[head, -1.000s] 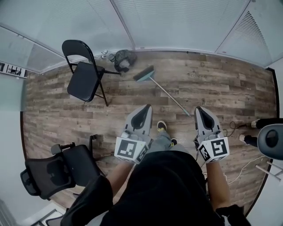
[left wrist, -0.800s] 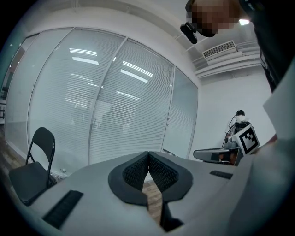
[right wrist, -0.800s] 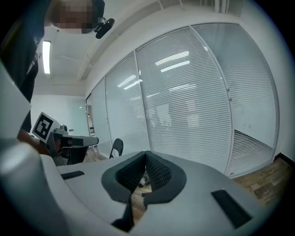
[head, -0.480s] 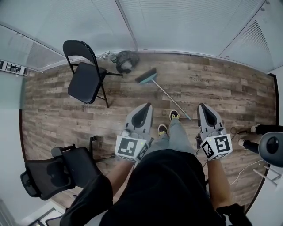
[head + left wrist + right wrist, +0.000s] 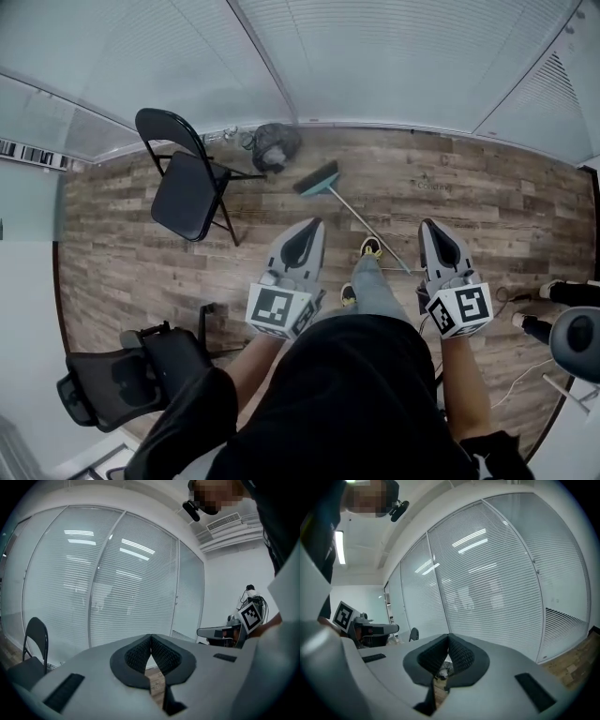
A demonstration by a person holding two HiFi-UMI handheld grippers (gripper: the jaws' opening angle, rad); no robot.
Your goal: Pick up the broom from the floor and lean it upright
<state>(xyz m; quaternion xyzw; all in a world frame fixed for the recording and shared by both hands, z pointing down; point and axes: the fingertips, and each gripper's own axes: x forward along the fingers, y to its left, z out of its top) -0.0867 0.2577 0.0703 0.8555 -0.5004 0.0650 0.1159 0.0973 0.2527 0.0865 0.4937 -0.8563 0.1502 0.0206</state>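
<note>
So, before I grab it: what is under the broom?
Bare wood floor under the broom, head to handle. The handle's near tip runs up to the right gripper, which may cover it.

The floor (image 5: 487,202) ahead of the left gripper (image 5: 315,224) and right gripper (image 5: 426,224) is matt, grainy wood plank. The broom (image 5: 322,179) there has a thin, shiny metal handle. Beyond the left gripper, the folding chair (image 5: 186,186) is glossy black metal. Both gripper shells are smooth matt grey plastic, with finely ribbed black pads (image 5: 164,656).
</note>
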